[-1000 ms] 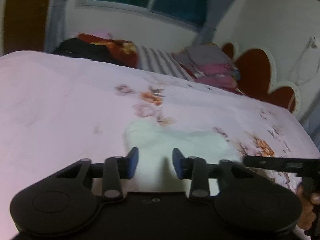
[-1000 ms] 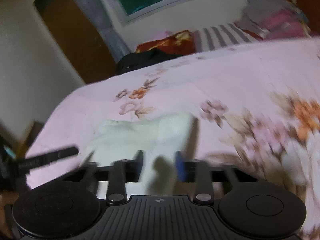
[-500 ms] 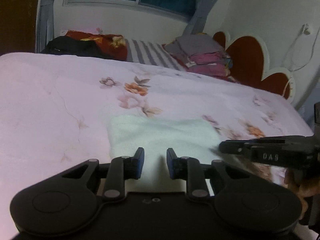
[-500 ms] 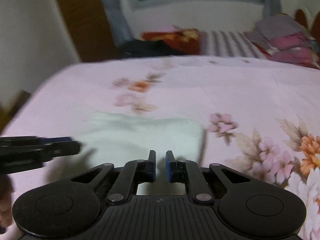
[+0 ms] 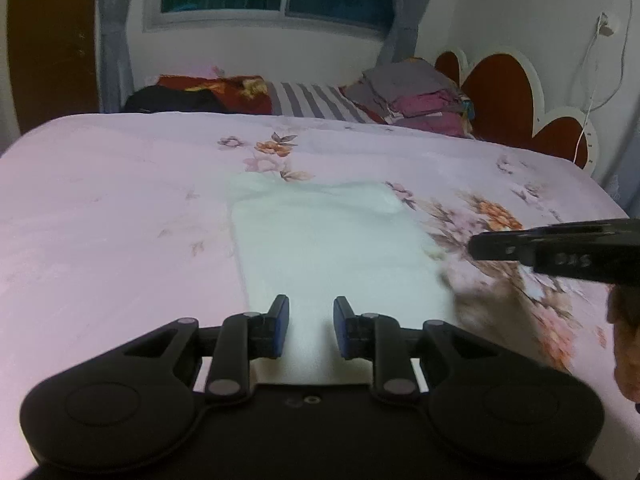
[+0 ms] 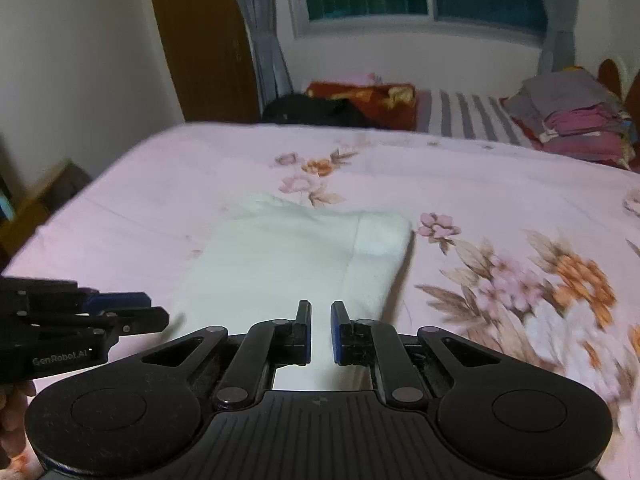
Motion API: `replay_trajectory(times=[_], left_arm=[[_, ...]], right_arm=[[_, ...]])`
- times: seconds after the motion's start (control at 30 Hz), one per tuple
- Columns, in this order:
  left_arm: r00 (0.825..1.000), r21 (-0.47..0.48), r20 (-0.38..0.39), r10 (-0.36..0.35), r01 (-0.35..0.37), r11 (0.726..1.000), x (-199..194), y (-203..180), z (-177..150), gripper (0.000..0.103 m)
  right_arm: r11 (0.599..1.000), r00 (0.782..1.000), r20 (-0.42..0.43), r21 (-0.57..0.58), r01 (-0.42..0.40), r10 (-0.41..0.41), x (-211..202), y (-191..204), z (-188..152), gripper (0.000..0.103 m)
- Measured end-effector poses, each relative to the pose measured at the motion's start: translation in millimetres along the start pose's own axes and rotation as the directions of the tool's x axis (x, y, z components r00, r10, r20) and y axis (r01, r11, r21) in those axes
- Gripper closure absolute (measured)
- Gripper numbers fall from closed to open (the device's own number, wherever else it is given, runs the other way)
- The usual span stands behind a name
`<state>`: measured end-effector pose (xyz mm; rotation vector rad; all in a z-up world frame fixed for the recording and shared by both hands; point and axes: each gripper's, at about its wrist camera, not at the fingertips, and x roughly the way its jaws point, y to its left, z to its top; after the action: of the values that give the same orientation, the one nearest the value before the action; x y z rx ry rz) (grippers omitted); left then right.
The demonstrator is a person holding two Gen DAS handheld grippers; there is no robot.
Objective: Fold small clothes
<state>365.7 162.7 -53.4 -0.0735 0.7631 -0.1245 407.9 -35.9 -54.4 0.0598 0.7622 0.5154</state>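
Since half a second ago the left gripper [image 5: 308,328] has spread its fingers wider; they hang released above the near edge of the white garment [image 5: 332,248]. The right gripper [image 6: 320,330] hovers with fingers narrowly parted, empty. The garment lies flat on the floral bedspread [image 5: 120,208].

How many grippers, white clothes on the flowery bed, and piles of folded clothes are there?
Grippers: 2, the left gripper and the right gripper
White cloth on the flowery bedspread: 1
Pile of folded clothes at the back: 1
Total: 4
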Motion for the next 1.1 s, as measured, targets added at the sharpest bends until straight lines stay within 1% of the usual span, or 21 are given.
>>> replay_trajectory(times=[0.07,0.17,0.2,0.23,0.27,0.3,0.33,0.37,0.4,0.43,0.5,0.57,0.67,0.73,0.83,0.97,1.1], left_arm=[[1.000,-0.015,0.015,0.012,-0.011,1.000,-24,-10,-16,0.081],[0.999,-0.018,0.033,0.034,-0.034,0.999,-47,-30,-30,0.081],[0.999,-0.020,0.036,0.039,-0.038,0.999,-57,-38,-36,0.077],[0.998,-0.021,0.042,0.039,-0.038,0.999,-66,-46,-41,0.070],[0.997,-0.020,0.054,0.049,-0.048,0.999,-74,-51,-46,0.043],[0.994,-0.014,0.077,0.081,-0.080,0.997,-83,-59,-52,0.002],[0.984,-0.006,0.124,0.127,-0.127,0.992,-95,-67,-58,0.004],[0.975,0.002,0.157,0.157,-0.159,0.987,-103,-72,-65,0.001],[0.972,0.020,0.162,0.169,-0.174,0.985,-111,-78,-70,0.000],[0.975,0.027,0.152,0.164,-0.170,0.985,-118,-81,-73,0.000],[0.977,-0.002,0.130,0.171,-0.172,0.985,-134,-83,-82,0.000],[0.977,-0.016,0.141,0.163,-0.162,0.987,-152,-87,-91,0.000],[0.973,-0.033,0.153,0.174,-0.171,0.985,-179,-97,-102,0.000],[0.973,-0.047,0.172,0.151,-0.145,0.988,-197,-106,-109,0.000],[0.970,-0.048,0.201,0.136,-0.129,0.990,-219,-117,-116,0.000],[0.962,-0.051,0.227,0.149,-0.141,0.989,-237,-124,-123,0.000],[0.961,-0.058,0.236,0.146,-0.136,0.989,-247,-125,-129,0.000]], right_arm=[[1.000,1.000,0.017,0.013,-0.014,0.014,-30,5,-16,0.092],[1.000,0.999,0.031,0.021,-0.016,0.015,-71,19,-44,0.092],[1.000,0.999,0.031,0.024,-0.011,0.011,-83,22,-52,0.092],[1.000,0.999,0.039,0.028,-0.003,0.002,-96,26,-60,0.092],[1.000,0.999,0.049,0.029,0.009,-0.010,-109,28,-67,0.092],[0.999,0.998,0.056,0.033,0.024,-0.026,-121,31,-74,0.079],[0.998,0.997,0.058,0.045,0.044,-0.047,-131,32,-80,0.058],[0.996,0.995,0.067,0.060,0.068,-0.072,-141,33,-85,0.006],[0.993,0.990,0.096,0.068,0.093,-0.100,-153,34,-91,0.000],[0.992,0.985,0.129,0.060,0.110,-0.117,-168,36,-97,0.000],[0.987,0.981,0.120,0.060,0.147,-0.153,-187,40,-105,0.000],[0.982,0.978,0.107,0.086,0.168,-0.177,-206,45,-112,0.000],[0.982,0.978,0.117,0.101,0.159,-0.171,-231,55,-124,0.000],[0.983,0.980,0.114,0.106,0.152,-0.164,-244,63,-132,0.000],[0.987,0.979,0.132,0.067,0.147,-0.155,-261,79,-142,0.000],[0.983,0.969,0.160,0.029,0.184,-0.186,-282,93,-150,0.000],[0.986,0.970,0.176,0.043,0.163,-0.168,-295,95,-156,0.000]])
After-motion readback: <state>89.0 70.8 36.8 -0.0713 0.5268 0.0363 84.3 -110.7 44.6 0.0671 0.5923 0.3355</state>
